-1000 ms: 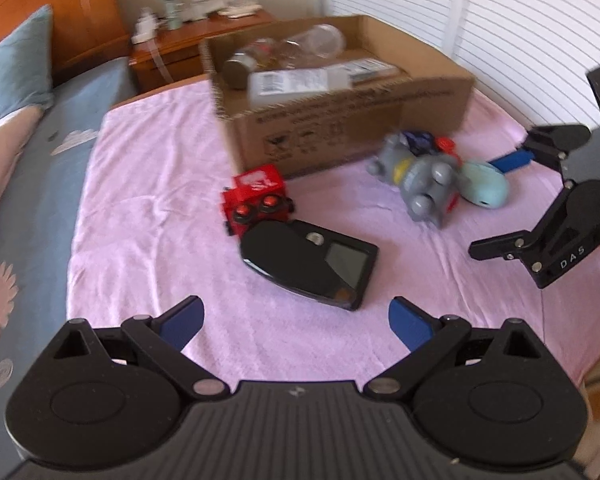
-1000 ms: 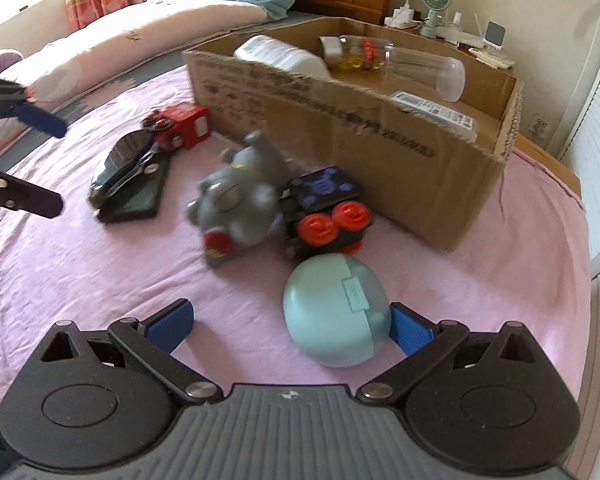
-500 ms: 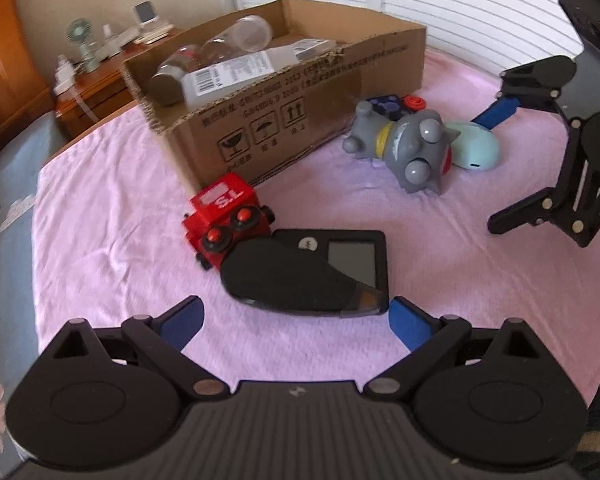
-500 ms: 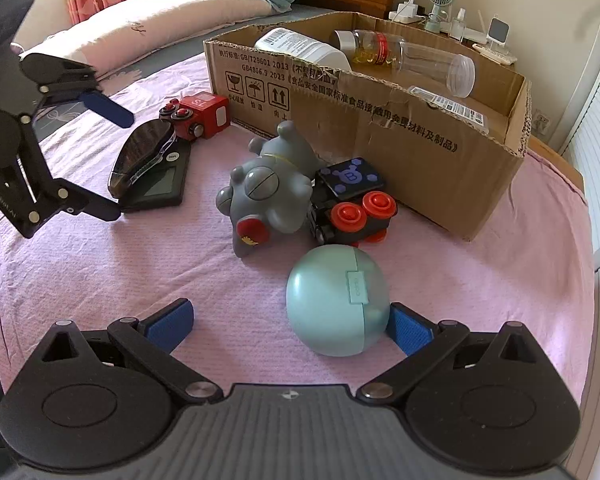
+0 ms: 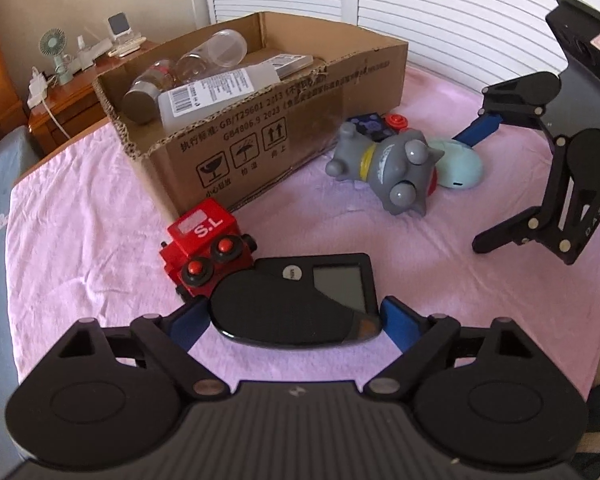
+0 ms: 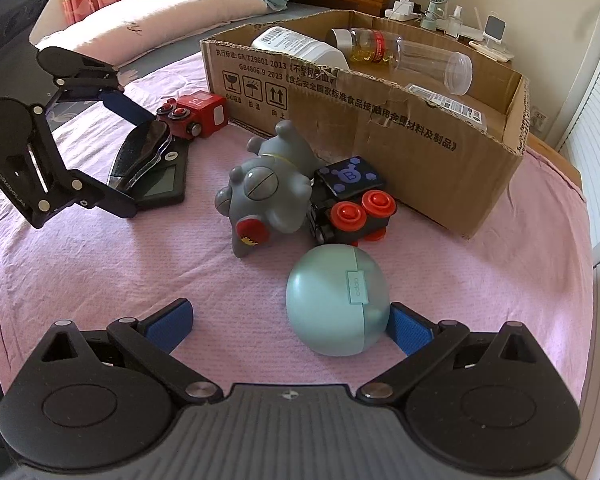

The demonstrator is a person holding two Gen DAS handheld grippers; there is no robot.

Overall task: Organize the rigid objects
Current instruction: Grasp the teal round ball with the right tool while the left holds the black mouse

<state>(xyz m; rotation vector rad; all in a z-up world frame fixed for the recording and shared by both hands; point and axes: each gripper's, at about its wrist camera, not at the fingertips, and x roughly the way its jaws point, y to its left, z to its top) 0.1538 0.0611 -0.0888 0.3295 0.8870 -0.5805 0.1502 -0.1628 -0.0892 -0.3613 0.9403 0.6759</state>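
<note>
**Hidden and cut-off parts**

Near edge of black scale (image 5: 296,304) lay behind the left gripper's (image 5: 294,322) blue pads; contact could not be told. Navy toy car (image 5: 370,125) mostly hidden behind grey figure (image 5: 384,166). Carton (image 6: 380,128) walls concealed the lower parts of the bottles (image 6: 400,54). Nightstand items (image 6: 456,12) too small to identify.

The left claw (image 5: 294,318) has closed in around the black scale (image 5: 300,300).
</note>
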